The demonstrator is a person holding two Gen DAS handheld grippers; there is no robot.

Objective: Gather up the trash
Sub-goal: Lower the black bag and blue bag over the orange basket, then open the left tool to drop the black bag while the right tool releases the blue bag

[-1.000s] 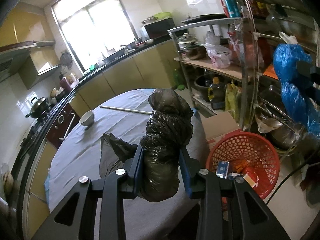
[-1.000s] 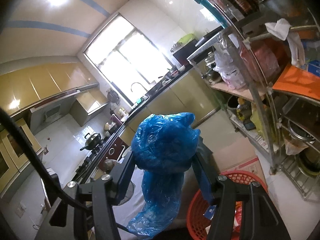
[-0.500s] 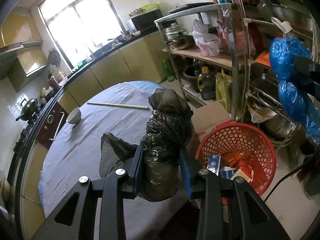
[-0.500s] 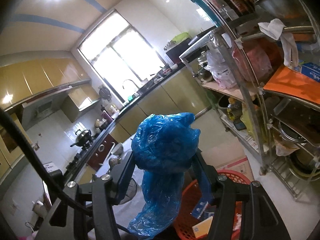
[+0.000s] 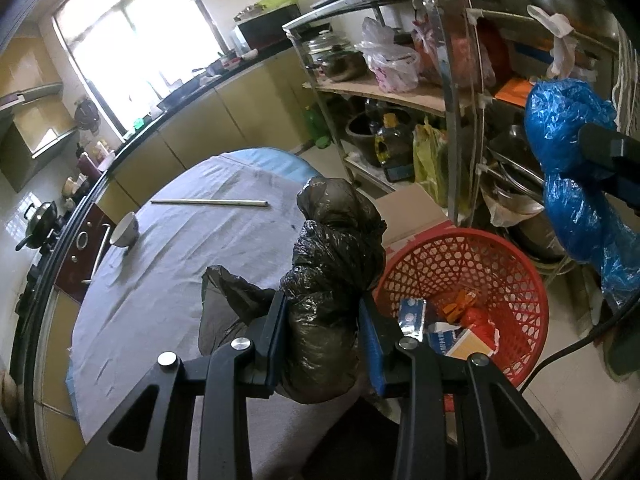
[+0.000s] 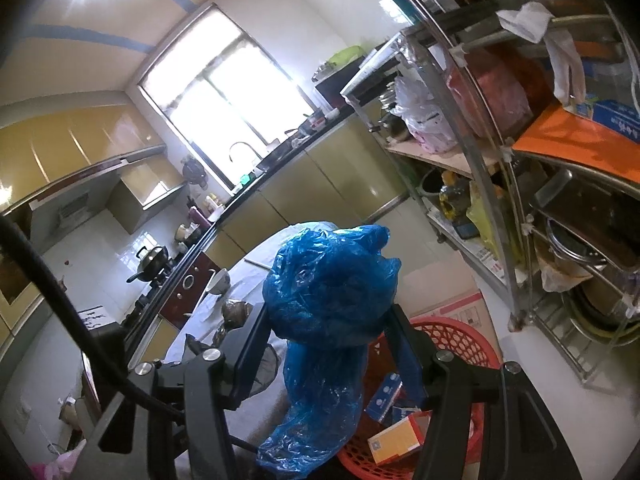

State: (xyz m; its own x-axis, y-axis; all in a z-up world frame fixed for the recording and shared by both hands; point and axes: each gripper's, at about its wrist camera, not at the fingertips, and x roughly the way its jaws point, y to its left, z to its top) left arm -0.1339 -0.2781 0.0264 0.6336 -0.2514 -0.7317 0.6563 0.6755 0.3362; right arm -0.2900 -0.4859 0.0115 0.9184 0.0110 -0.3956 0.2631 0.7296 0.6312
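My left gripper (image 5: 323, 320) is shut on a crumpled black plastic bag (image 5: 332, 280), held above the near edge of the grey-clothed table (image 5: 180, 264). A loose flap of that bag hangs to its left. My right gripper (image 6: 328, 328) is shut on a crumpled blue plastic bag (image 6: 328, 292), whose tail dangles down over the red basket (image 6: 460, 340). From the left wrist view the blue bag (image 5: 572, 168) hangs above and right of the red mesh basket (image 5: 460, 276), which stands on the floor and holds small boxes and wrappers.
A white bowl (image 5: 126, 230) and a long thin rod (image 5: 208, 201) lie on the table. A metal shelf rack (image 5: 460, 92) full of pots, bags and bottles stands behind the basket. A cardboard box (image 5: 408, 212) sits on the floor between table and rack.
Both grippers have sunk with their bags still held, and the view tilted down. The red basket now shows larger and more centred below them.
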